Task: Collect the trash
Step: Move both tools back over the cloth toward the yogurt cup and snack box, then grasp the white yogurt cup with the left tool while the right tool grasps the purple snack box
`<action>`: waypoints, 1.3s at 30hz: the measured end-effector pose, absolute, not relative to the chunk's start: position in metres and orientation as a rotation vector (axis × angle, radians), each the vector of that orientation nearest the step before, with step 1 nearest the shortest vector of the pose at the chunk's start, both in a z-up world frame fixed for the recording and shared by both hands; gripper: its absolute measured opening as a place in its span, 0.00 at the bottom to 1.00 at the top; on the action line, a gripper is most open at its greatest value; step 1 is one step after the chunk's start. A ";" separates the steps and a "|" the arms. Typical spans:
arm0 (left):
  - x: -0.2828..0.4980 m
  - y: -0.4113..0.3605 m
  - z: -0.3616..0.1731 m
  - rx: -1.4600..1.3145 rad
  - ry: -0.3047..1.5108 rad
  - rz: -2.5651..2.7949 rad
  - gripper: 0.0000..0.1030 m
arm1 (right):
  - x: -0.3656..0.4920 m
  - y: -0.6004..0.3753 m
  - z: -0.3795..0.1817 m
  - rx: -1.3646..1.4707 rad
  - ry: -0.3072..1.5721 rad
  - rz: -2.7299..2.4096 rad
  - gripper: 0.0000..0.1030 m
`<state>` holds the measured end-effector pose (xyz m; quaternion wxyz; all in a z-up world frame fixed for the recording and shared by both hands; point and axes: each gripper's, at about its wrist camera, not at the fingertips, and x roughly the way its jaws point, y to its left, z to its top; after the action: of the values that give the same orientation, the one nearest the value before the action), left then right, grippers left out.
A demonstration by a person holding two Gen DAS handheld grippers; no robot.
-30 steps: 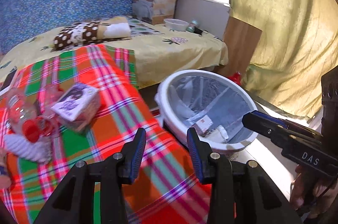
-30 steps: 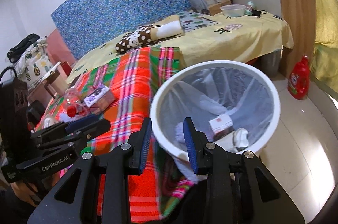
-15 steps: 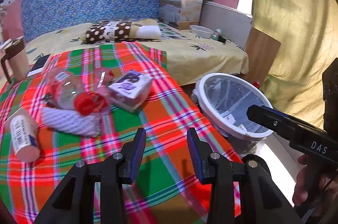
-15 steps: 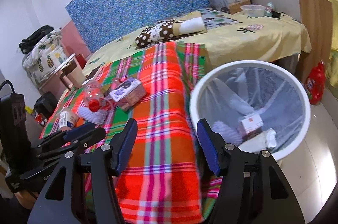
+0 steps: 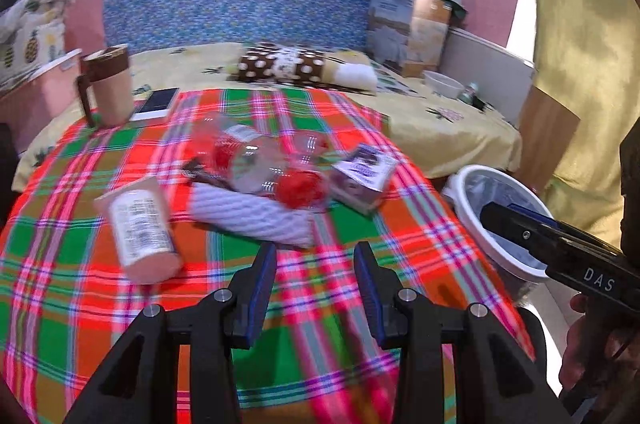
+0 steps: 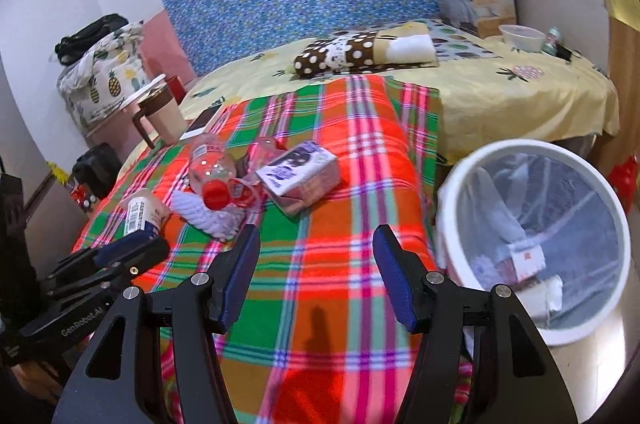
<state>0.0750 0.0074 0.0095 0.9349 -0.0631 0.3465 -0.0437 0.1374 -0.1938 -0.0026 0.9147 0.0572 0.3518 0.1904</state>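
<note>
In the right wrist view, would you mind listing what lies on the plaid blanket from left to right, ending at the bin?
Labelled tube → clear bottle with red cap → purple carton → white trash bin.

Both grippers are built as black skeletal frames with triangular cut-outs, silver screw heads at the pivots, and blue pads on the fingers (image 6: 240, 276). "GenRobot.AI" is printed on the left gripper (image 6: 132, 256), "DAS" on the right gripper (image 5: 516, 224).
</note>
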 end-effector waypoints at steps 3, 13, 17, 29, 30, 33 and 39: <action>0.073 0.029 0.011 -0.147 0.698 -0.031 0.39 | 0.144 -0.180 -0.003 0.094 0.731 0.403 0.59; 0.075 0.093 0.006 -0.222 0.691 0.146 0.51 | 0.167 -0.151 -0.009 0.093 0.742 0.380 0.59; 0.082 0.105 -0.002 -0.248 0.709 0.175 0.53 | 0.175 -0.145 -0.014 0.107 0.758 0.340 0.59; 0.105 0.115 -0.018 -0.281 0.747 0.190 0.53 | 0.199 -0.126 -0.020 0.085 0.768 0.176 0.60; 0.107 0.115 -0.020 -0.284 0.752 0.190 0.53 | 0.200 -0.125 -0.021 0.072 0.770 0.166 0.60; 0.110 0.116 -0.024 -0.289 0.763 0.182 0.53 | 0.200 -0.135 -0.023 0.055 0.789 0.150 0.61; 0.109 0.115 -0.027 -0.288 0.767 0.172 0.53 | 0.193 -0.161 -0.021 0.067 0.816 0.120 0.62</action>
<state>0.1091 0.1148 -0.0267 0.9137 -0.1397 0.3722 0.0837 0.1930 -0.1611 -0.0205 0.9157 0.0323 0.3963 0.0585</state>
